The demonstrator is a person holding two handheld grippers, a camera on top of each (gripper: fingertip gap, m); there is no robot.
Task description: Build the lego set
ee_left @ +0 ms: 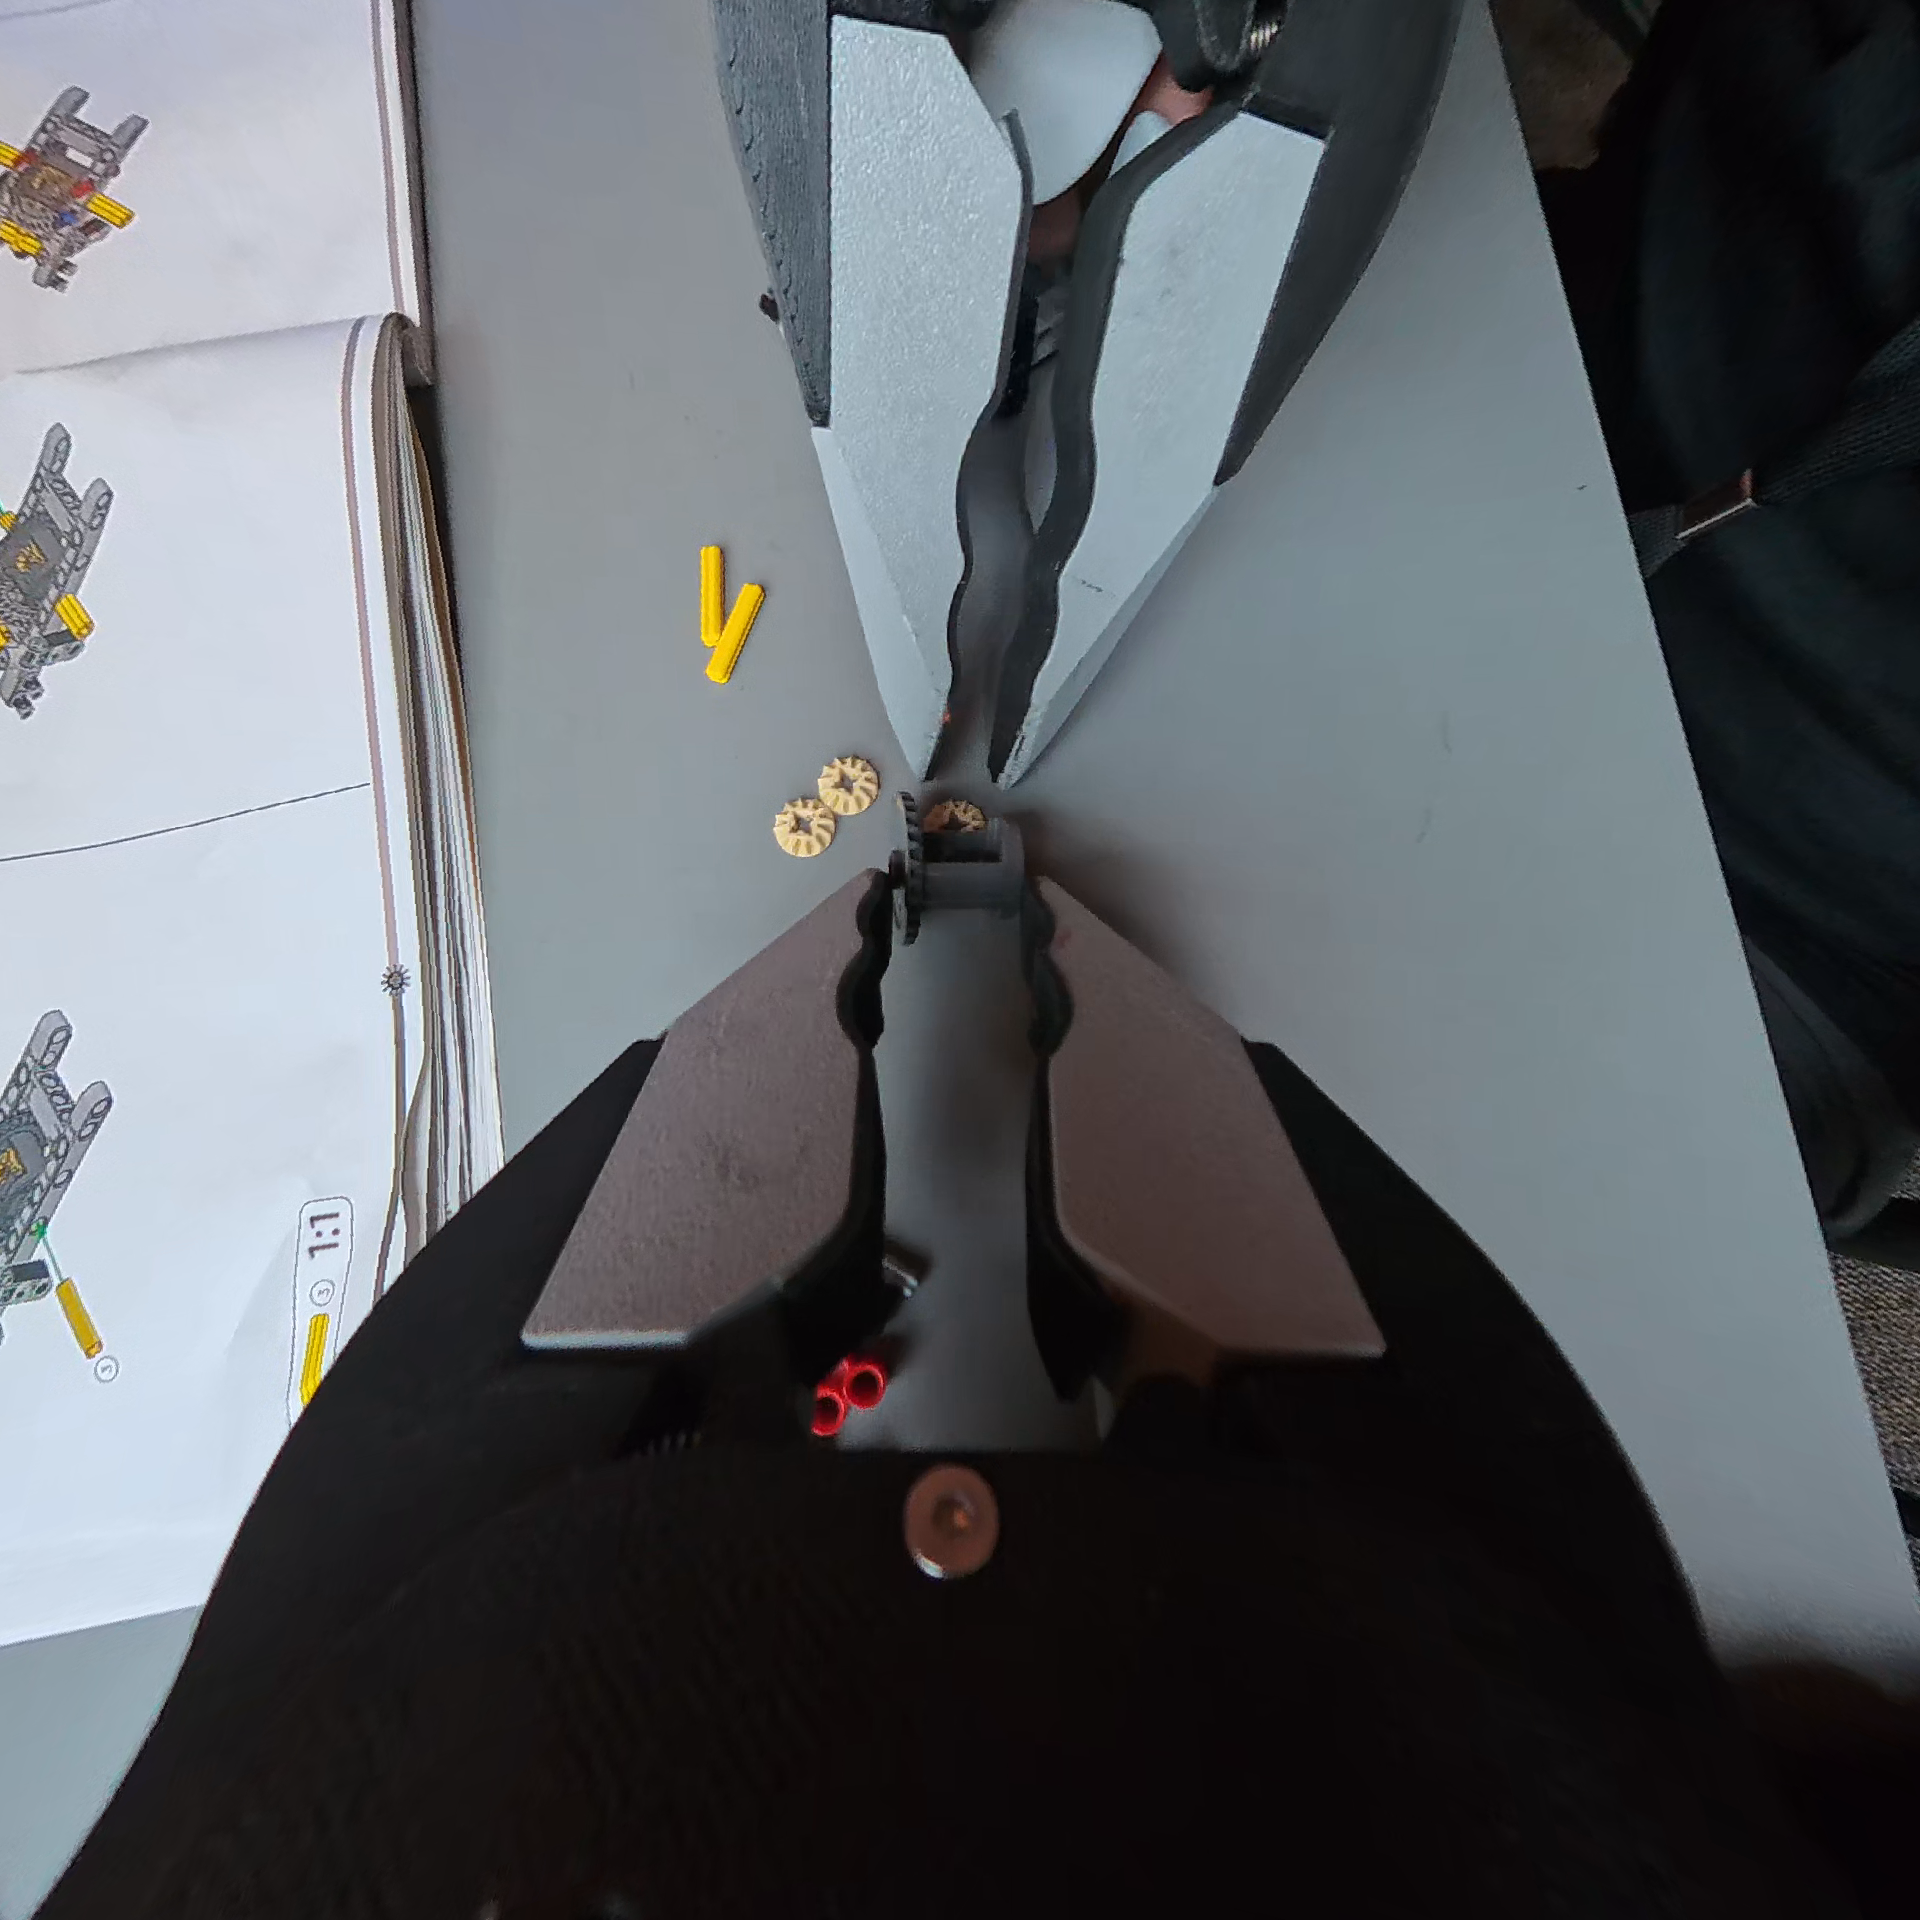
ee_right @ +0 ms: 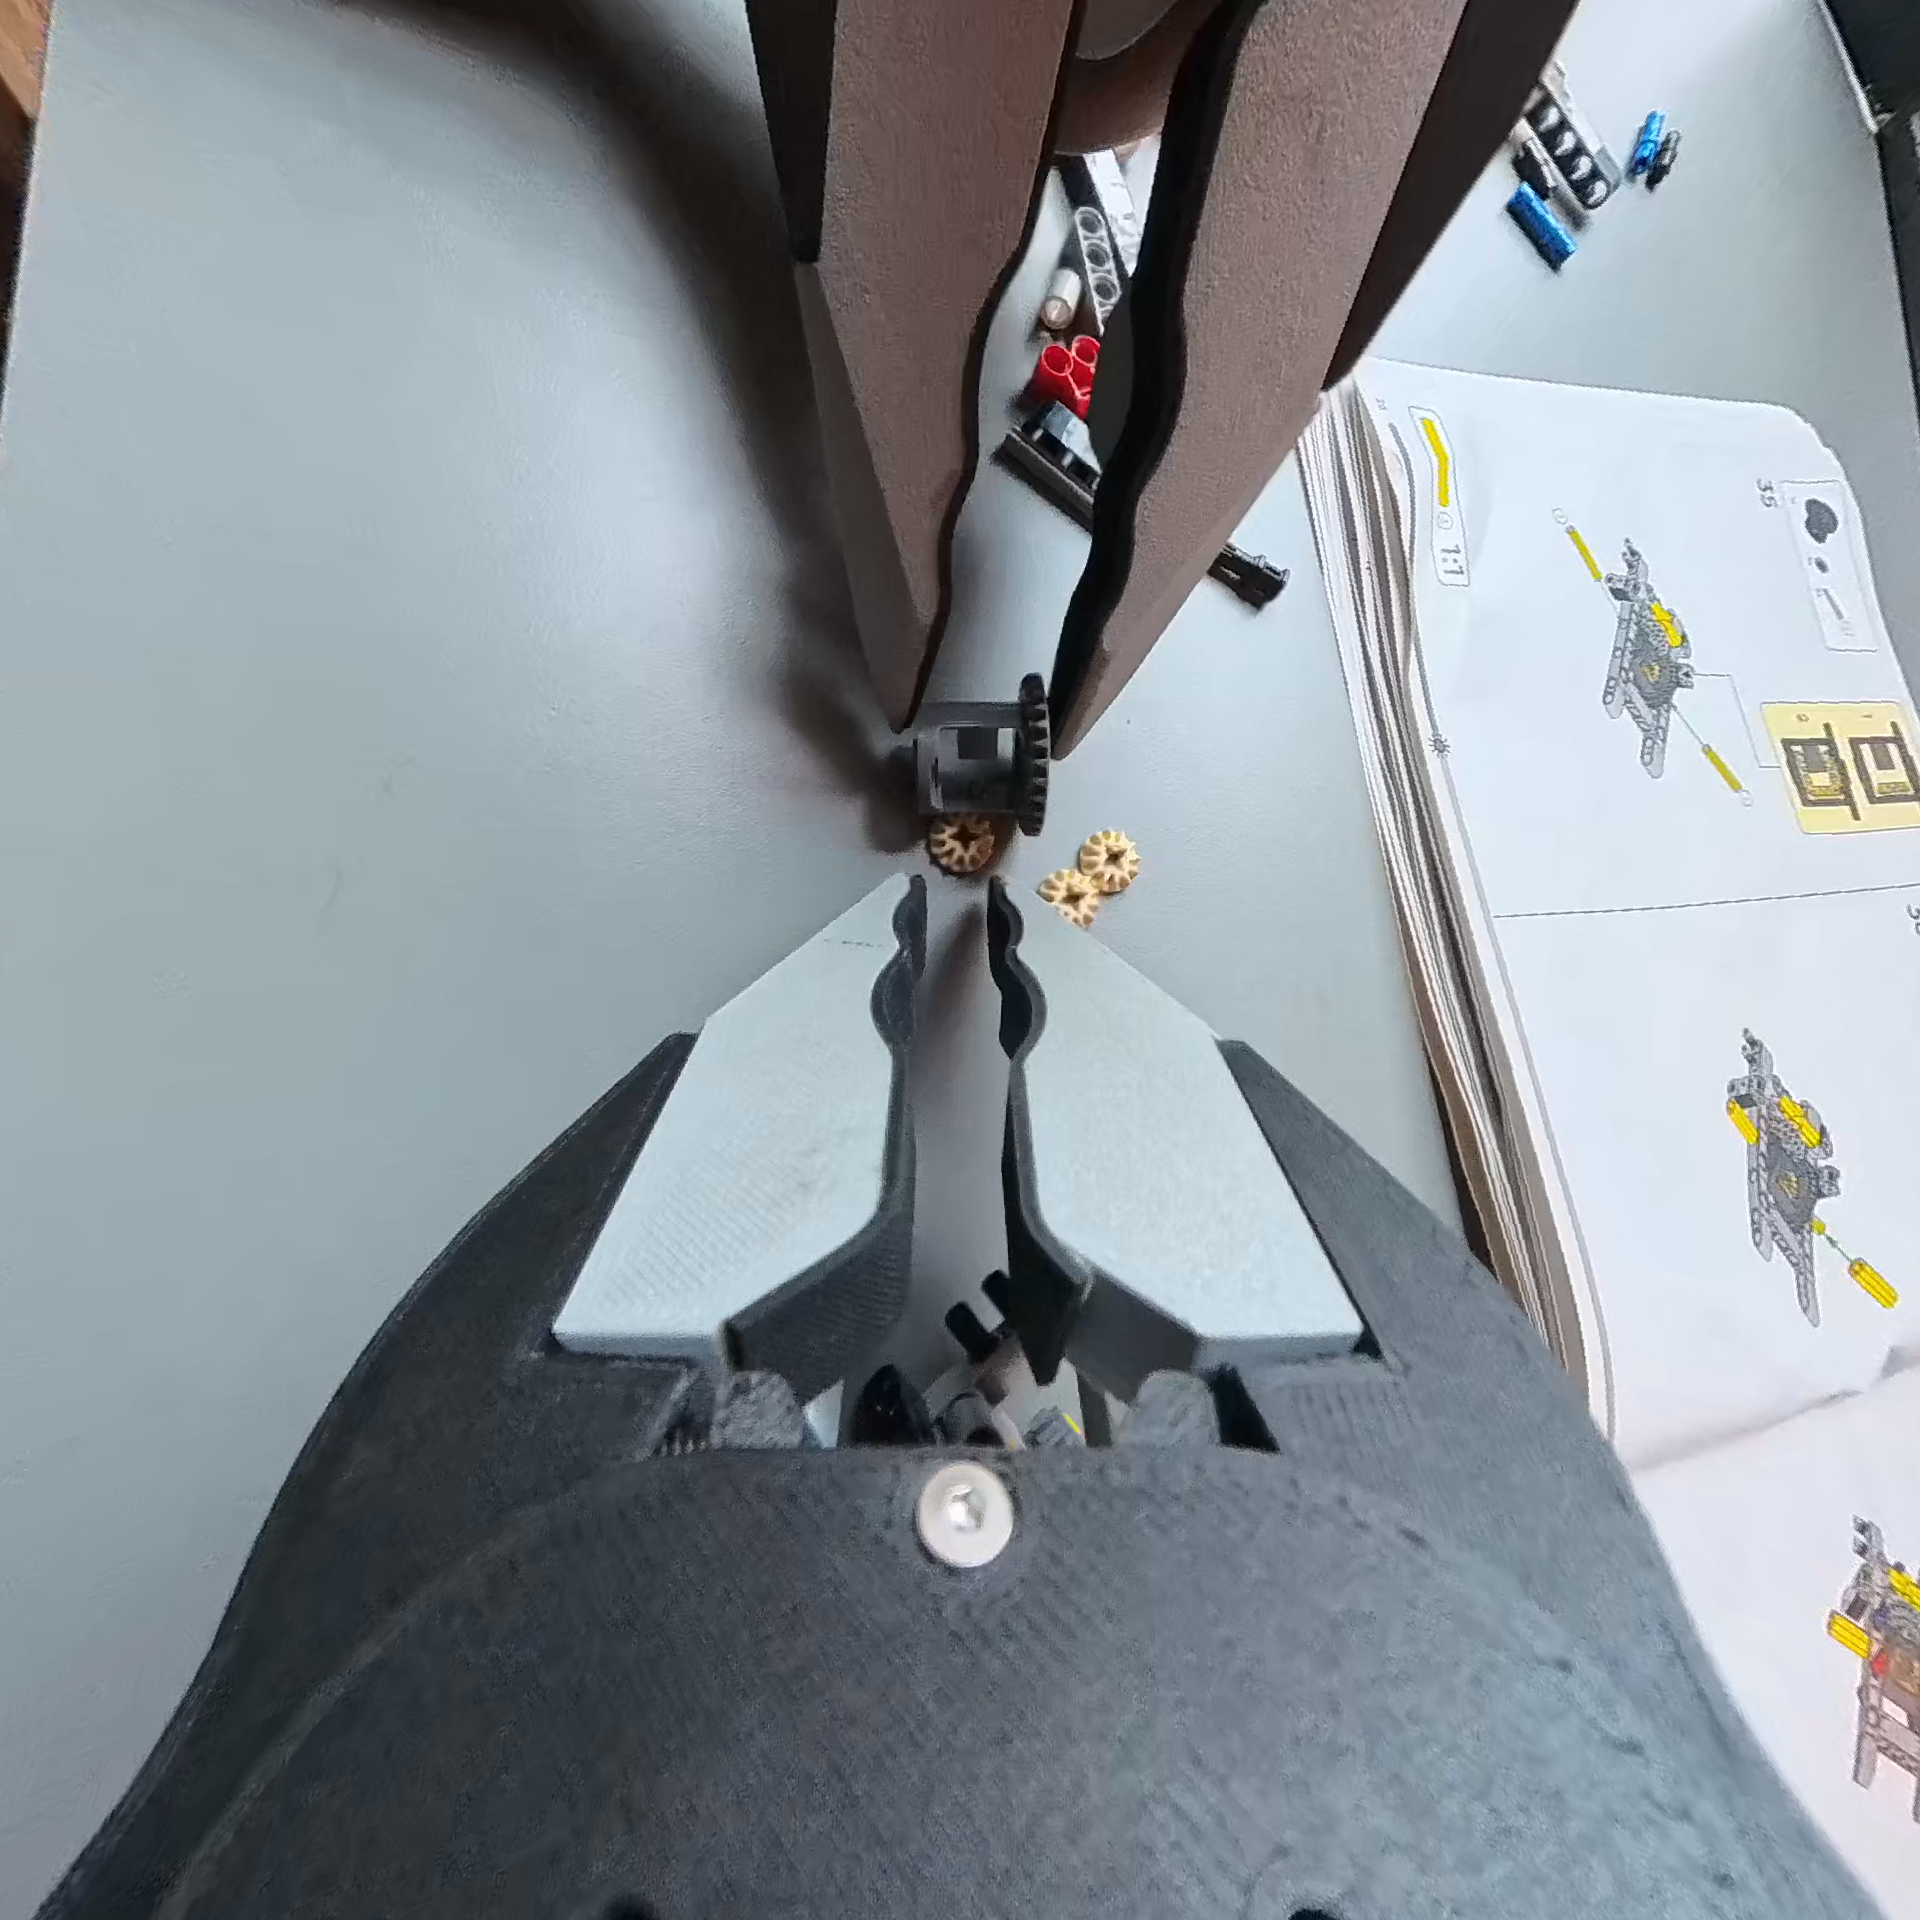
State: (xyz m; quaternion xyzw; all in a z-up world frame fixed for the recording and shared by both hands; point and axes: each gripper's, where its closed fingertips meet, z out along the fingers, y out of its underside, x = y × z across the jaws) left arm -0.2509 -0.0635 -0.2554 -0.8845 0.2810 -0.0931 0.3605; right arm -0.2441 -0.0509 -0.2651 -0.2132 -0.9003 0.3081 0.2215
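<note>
Left tongs (ee_left: pixel 951 883) are clenched on a dark grey gear housing (ee_left: pixel 961 873), one tip on the black toothed ring at its end, the other on the opposite end. My reading is that this end-to-end grip keeps the housing's open cage facing outward toward the opposing tool so that a part can be fed in.

Right tongs (ee_right: pixel 951 894) are released: the tips stand slightly apart with nothing between them, poised just short of a tan bevel gear (ee_right: pixel 961 842). That gear lies on the grey tabletop (ee_right: pixel 416 520) directly between the two tools, touching or nearly touching the housing; which cannot be told. It appears staged for pickup and insertion.

Two more tan gears (ee_right: pixel 1091 878) rest touching each other just beside the right tips. Two yellow axles (ee_left: pixel 727 613) lie near, to the side of the left tips. An open instruction booklet (ee_left: pixel 208 935) lies farther out on that same side.

Containers: no bin or tray in view. The housing cage is the only receptacle, and its interior appears empty. Loose red and black parts (ee_right: pixel 1065 390) lie scattered beyond the left tongs.
</note>
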